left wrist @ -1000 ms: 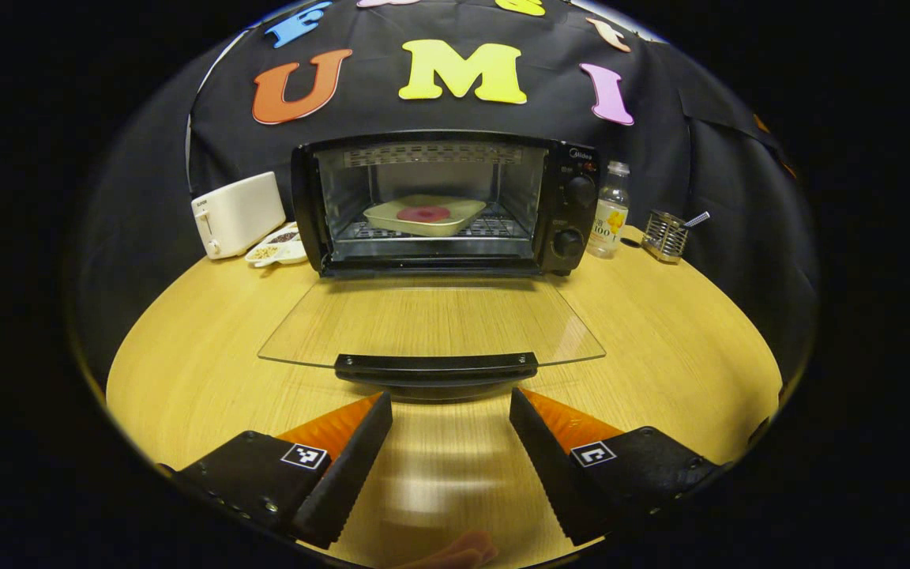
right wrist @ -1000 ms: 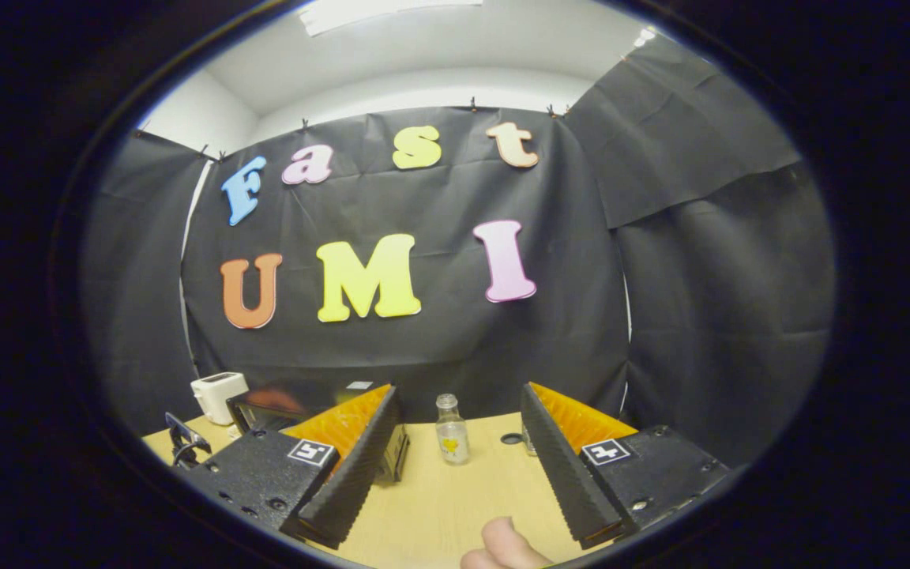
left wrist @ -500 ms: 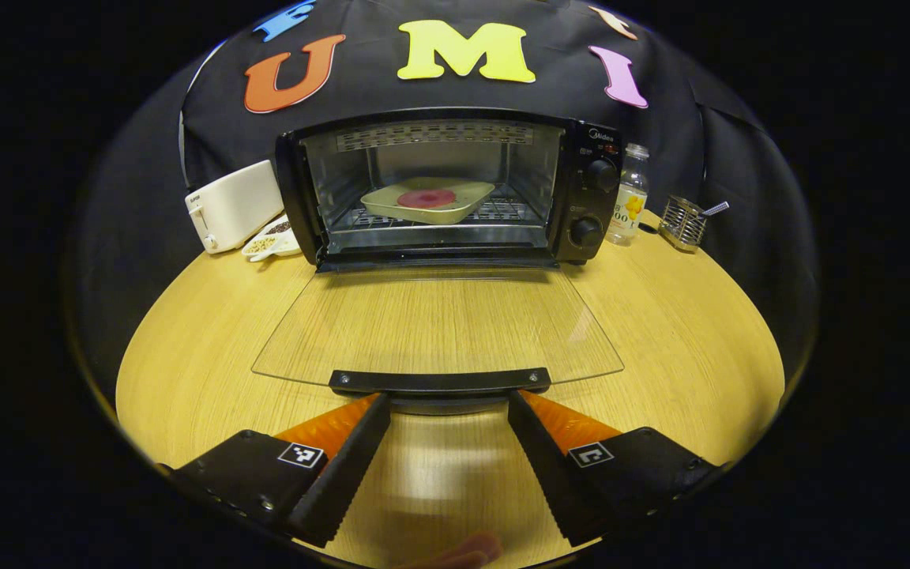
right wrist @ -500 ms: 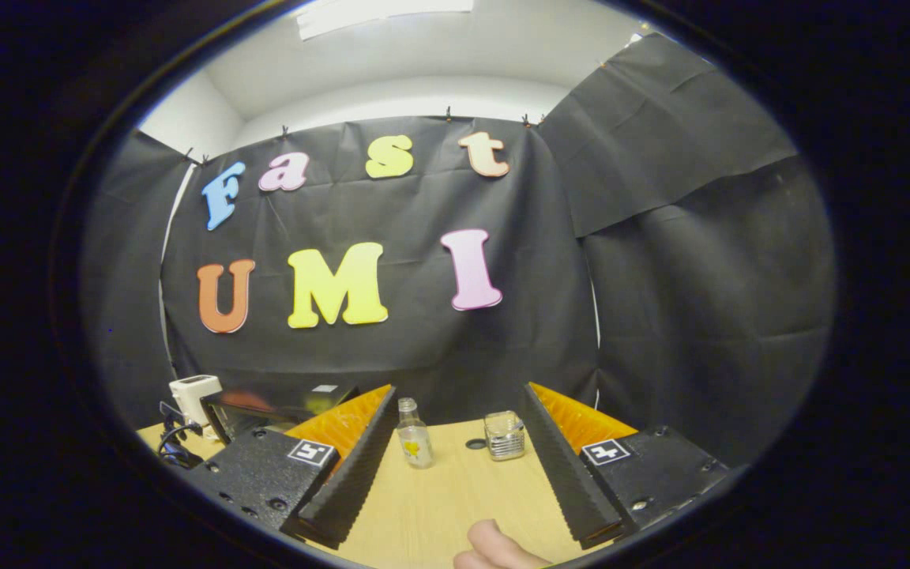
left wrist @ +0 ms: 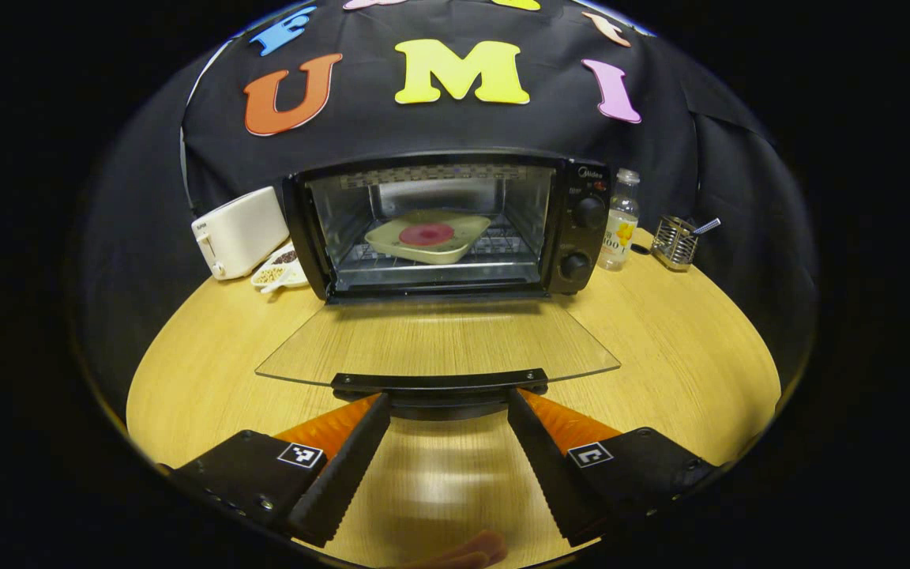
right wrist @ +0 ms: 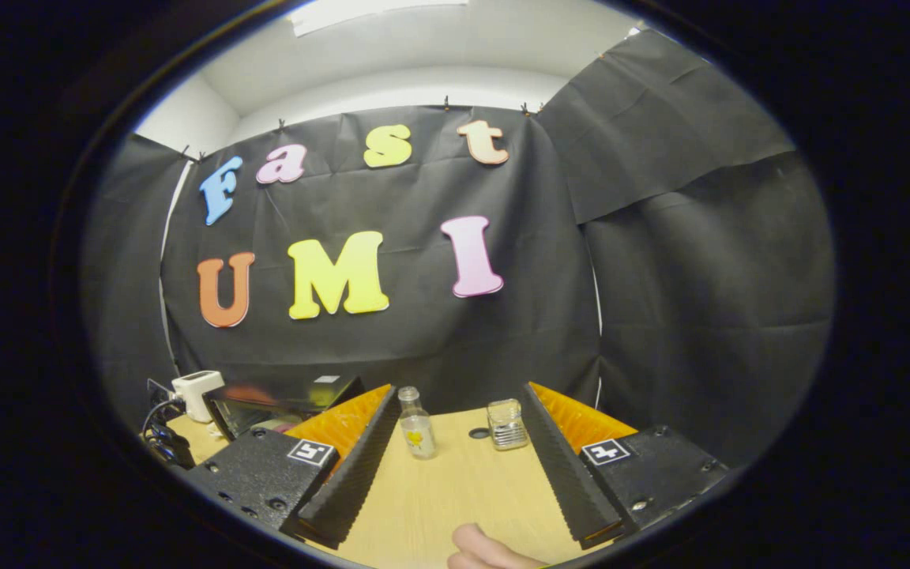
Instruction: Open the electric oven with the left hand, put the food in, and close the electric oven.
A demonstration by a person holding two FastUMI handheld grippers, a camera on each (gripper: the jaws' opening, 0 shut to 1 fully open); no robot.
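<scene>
Food (left wrist: 426,234) sits on a tray (left wrist: 385,240) inside the electric oven (left wrist: 443,224), glass door (left wrist: 435,340) lying open, left gripper (left wrist: 448,407) spread wide beneath its handle (left wrist: 439,382), right gripper (right wrist: 459,403) wide, empty.

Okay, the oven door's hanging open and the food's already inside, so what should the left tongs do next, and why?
Probably ease forward and close on the door handle, then lift the door shut. The plate already sits on the oven rack, and the open left tongs straddle the handle without gripping it.
</scene>
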